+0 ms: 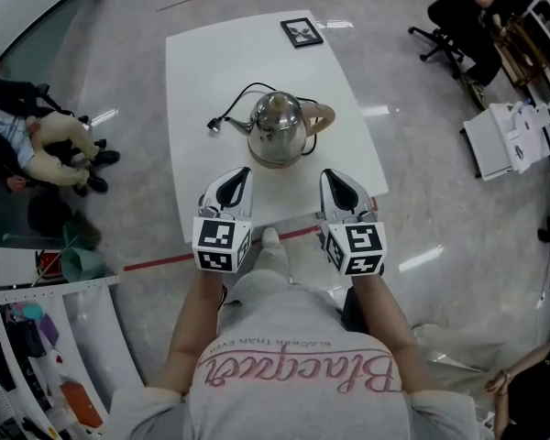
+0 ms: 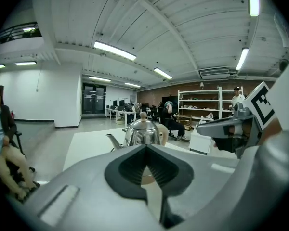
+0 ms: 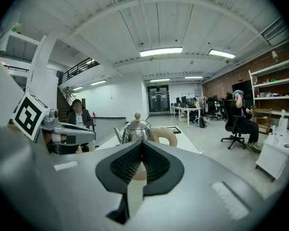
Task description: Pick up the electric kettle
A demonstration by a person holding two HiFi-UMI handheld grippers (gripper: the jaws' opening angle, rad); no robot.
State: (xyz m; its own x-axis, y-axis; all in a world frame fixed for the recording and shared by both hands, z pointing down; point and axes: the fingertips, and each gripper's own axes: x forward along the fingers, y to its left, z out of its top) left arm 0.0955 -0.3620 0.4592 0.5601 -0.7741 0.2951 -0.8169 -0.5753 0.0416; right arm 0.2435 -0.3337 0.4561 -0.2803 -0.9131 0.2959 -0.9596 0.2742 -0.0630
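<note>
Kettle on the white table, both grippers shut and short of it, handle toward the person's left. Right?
No: the head view shows the handle of the kettle toward the person's right. The kettle does stand on the white table, with left gripper and right gripper shut, short of it.

One camera above, two low at the near edge.
The head view looks steeply down on the worktop [image 1: 192, 81]; both gripper views sit low, facing forward across it, sharing the kettle [image 1: 280, 128] close ahead.
</note>
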